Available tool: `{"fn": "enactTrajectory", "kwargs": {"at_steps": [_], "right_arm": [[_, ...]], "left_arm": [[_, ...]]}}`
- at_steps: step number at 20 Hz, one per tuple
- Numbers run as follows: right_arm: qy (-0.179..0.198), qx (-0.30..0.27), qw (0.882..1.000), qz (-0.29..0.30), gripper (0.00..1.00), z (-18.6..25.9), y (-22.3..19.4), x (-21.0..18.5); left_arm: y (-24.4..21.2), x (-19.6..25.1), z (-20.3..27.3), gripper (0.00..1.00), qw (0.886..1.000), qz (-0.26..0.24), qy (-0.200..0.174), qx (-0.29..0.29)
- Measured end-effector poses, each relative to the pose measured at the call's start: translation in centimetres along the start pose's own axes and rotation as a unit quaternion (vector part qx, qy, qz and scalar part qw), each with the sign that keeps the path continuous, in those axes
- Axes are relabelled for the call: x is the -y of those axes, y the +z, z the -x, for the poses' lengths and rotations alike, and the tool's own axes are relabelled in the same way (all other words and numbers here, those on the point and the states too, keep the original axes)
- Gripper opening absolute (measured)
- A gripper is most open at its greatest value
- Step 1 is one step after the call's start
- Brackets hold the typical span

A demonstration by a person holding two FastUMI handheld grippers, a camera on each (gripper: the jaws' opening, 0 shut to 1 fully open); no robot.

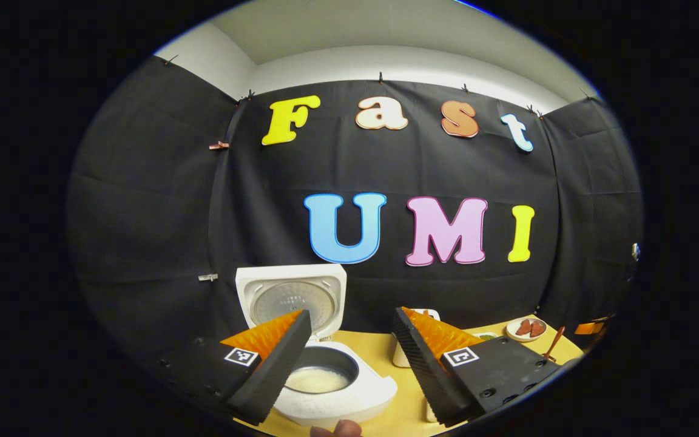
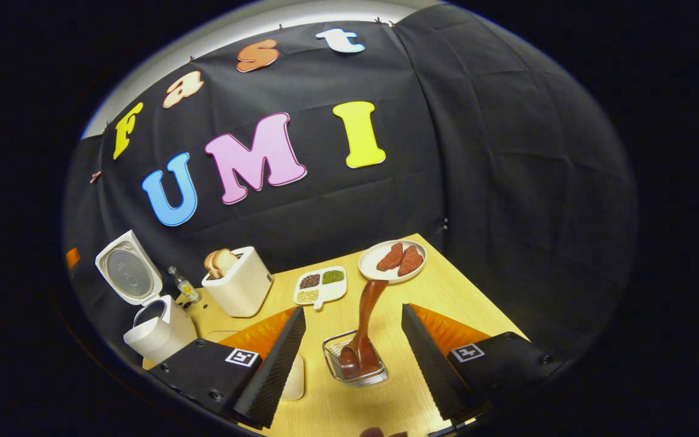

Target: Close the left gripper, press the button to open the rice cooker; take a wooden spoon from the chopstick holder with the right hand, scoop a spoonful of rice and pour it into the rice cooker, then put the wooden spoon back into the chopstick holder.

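Left gripper: jaws wide apart, holding nothing, hanging over the desk just in front of the rice cooker.
Rice cooker: white, at the left end of the desk; lid stands upright and open; pale rice lies in the bottom of the inner pot. In the right gripper view it stands far left, lid tipped back.
Right gripper: jaws apart, empty, one on each side of the chopstick holder but not touching it.
Wooden spoon: dark brown, bowl down in the chopstick holder, handle leaning up and away toward the plate.
Chopstick holder: a small wire basket on the desk between the fingers.
Other things: toaster with bread slices, divided dish of grains, small bottle beside the cooker.
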State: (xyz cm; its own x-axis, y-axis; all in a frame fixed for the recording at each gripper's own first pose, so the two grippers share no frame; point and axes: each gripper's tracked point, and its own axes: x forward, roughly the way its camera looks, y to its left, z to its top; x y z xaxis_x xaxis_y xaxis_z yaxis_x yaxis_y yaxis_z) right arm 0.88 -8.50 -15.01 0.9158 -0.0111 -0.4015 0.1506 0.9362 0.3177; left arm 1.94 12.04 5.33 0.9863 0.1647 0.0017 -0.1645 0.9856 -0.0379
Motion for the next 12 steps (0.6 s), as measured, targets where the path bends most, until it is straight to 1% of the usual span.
{"fn": "enactTrajectory", "kwargs": {"at_steps": [3, 6, 9, 10, 12], "right_arm": [[0.013, 0.018, 1.0, 0.014, 0.98, 1.6, 1.4, -2.5], [0.021, 0.031, 0.999, 0.035, 0.98, 2.9, 2.2, -4.7], [0.022, 0.038, 0.997, 0.064, 0.98, 4.1, 2.4, -6.6], [0.023, 0.039, 0.996, 0.072, 0.98, 4.4, 2.3, -7.2], [0.02, 0.041, 0.995, 0.085, 0.98, 4.9, 2.1, -8.3]], "left_arm": [[1.9, -1.8, -3.1, 0.95, 1.0, 0.004, 0.009, 0.021], [3.9, -4.2, -6.6, 0.94, 0.999, -0.009, 0.025, 0.048], [5.3, -6.2, -10.2, 0.94, 0.997, -0.013, 0.031, 0.067], [5.6, -6.8, -11.5, 0.96, 0.997, -0.012, 0.032, 0.07], [5.7, -8.0, -14.1, 0.94, 0.997, -0.006, 0.034, 0.068]]}}
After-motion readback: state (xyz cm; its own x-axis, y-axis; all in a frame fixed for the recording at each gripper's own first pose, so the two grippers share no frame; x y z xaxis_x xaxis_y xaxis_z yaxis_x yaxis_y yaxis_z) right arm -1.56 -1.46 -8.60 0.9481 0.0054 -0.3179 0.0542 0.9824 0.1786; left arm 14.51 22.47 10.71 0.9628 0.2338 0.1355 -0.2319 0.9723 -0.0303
